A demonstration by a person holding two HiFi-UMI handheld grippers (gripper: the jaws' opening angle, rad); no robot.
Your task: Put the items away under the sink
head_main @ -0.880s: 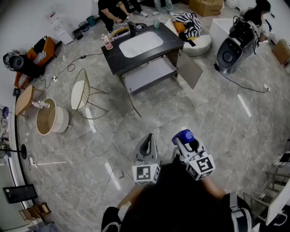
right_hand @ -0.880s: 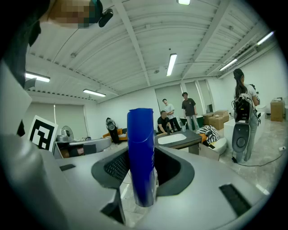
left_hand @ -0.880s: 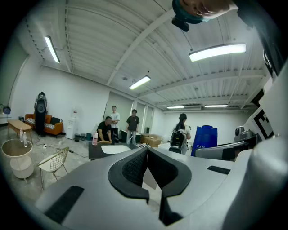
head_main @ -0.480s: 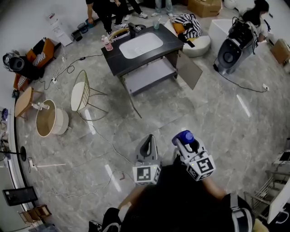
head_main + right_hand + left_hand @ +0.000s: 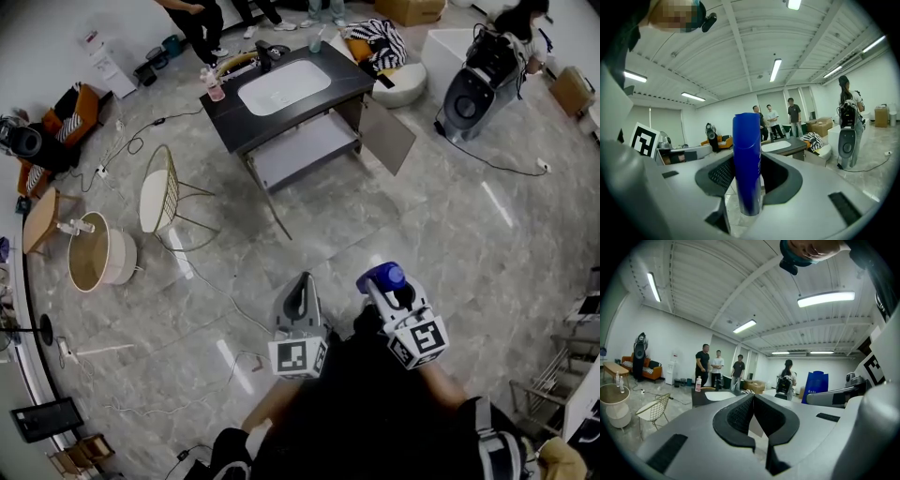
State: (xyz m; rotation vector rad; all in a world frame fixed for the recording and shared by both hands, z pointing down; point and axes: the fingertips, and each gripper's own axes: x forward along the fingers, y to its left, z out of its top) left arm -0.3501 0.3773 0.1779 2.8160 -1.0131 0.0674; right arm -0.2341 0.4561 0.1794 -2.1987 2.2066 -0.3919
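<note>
A tall blue bottle (image 5: 747, 161) stands upright between the jaws of my right gripper (image 5: 390, 291), which is shut on it; its blue cap (image 5: 381, 277) shows in the head view. My left gripper (image 5: 302, 298) is held beside it, jaws pressed together with nothing between them. Both grippers hang close to my body over the marble floor. Far ahead stands the dark sink cabinet (image 5: 234, 111) with a white basin (image 5: 284, 87); its door (image 5: 386, 136) is swung open and a pale shelf (image 5: 305, 152) shows under the sink. A pink bottle (image 5: 213, 86) stands on the cabinet's left corner.
A wire chair (image 5: 167, 195) and a round basket table (image 5: 94, 252) stand left of the path. Cables (image 5: 202, 281) trail across the floor. Several people stand behind the sink (image 5: 705, 365). A grey machine (image 5: 466, 98) and a person are at the far right.
The whole scene has slid upward and away in the head view: my head view shifted, and the sink now sits higher in frame. Both grippers keep their hold and stance.
</note>
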